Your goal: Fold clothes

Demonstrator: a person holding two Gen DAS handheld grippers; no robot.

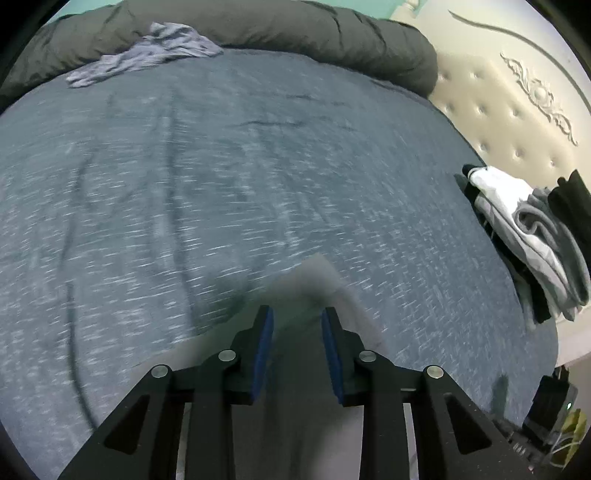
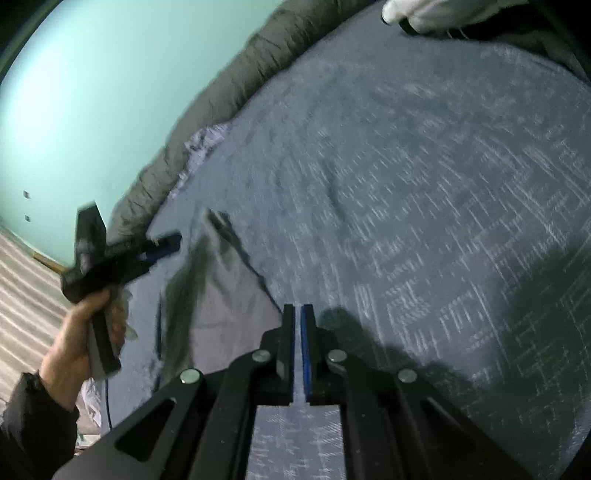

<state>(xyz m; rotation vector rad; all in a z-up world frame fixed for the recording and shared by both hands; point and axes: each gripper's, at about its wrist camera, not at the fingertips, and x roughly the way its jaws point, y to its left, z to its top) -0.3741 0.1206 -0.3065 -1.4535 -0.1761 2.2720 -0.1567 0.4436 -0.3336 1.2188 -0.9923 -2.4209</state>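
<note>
A light grey garment (image 2: 229,295) lies on the blue-grey bed cover (image 2: 406,184), one corner raised and blurred. In the left wrist view the same garment (image 1: 314,280) shows just beyond and under my left gripper (image 1: 297,314), which is open, its blue pads (image 1: 266,343) apart and not pressing on the cloth. The right wrist view shows a hand (image 2: 74,332) holding the left gripper (image 2: 170,242) left of the garment's raised corner. My right gripper (image 2: 297,308) is shut beside the garment's right edge, with nothing visible between its pads.
A crumpled lavender garment (image 1: 147,55) lies against the rolled dark duvet (image 1: 295,26) at the far side. A pile of grey, white and black clothes (image 1: 524,229) sits by the tufted cream headboard (image 1: 498,110). Wooden floor (image 2: 22,295) and a teal wall (image 2: 92,92) lie beyond the bed.
</note>
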